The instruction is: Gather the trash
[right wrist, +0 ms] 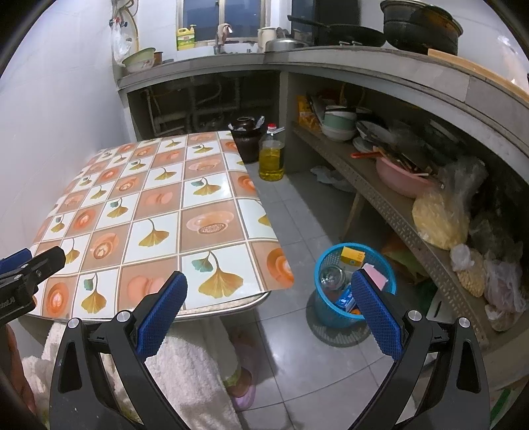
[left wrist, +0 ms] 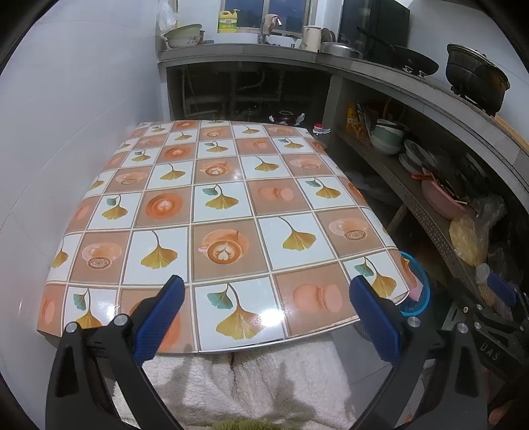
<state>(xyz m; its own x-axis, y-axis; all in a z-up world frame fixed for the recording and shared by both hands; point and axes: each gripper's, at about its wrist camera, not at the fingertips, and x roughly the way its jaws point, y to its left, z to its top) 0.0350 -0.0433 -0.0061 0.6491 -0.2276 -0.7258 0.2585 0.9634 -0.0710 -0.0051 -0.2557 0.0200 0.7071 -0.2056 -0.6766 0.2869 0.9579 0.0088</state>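
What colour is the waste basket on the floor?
Blue mesh basket, already holding trash; clearest in the right wrist view.

The table [left wrist: 211, 205] wears a glossy, smooth printed covering that throws back lamp glare near the lower centre. Each hand-held gripper [right wrist: 267, 311] has matt black plastic arms and blue pads [right wrist: 162, 307] with a rough, dimpled texture. The blue basket [right wrist: 330, 311] at lower right is plastic mesh. Fluffy white cloth [left wrist: 264, 383] fills the bottom edge.

We record: white tiled walls [left wrist: 82, 109], grey tiled floor [right wrist: 297, 211], concrete L-shaped counter [right wrist: 363, 63] with shelf [right wrist: 390, 198] beneath, dark window [right wrist: 224, 16], patterned desk [left wrist: 224, 211].
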